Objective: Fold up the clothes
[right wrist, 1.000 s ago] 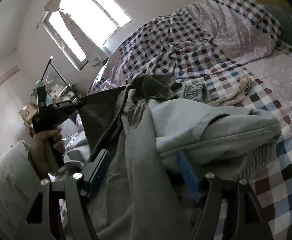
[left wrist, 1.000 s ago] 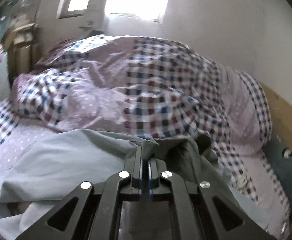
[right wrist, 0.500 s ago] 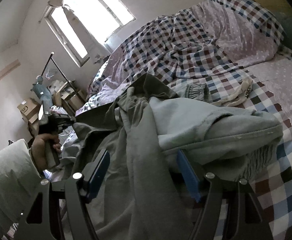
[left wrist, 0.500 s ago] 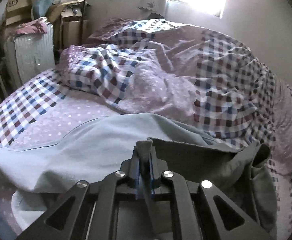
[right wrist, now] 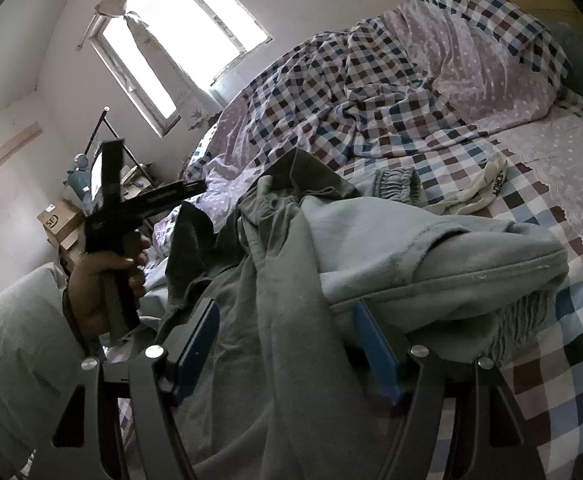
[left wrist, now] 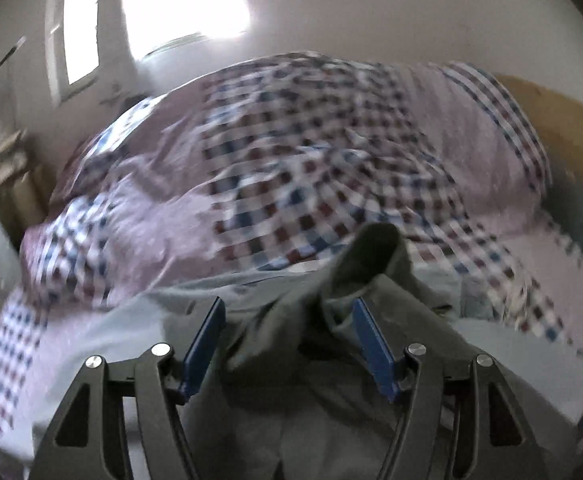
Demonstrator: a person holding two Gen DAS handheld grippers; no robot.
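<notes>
My left tongs (left wrist: pixel 287 344) opening, free | right tongs (right wrist: pixel 285 344) apart | soft grey-green cotton garment (right wrist: pixel 291 320): limp; grip hem.

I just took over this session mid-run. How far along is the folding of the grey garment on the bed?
Early. Nothing looks folded: the grey garment lies bunched over a pale blue garment. In hand: the left gripper is opening, with the cloth loose between its pads; the right gripper stands open around a fold. Left: spreading it flat and folding, plus the pale blue piece and a small white item on the checked bed.
</notes>
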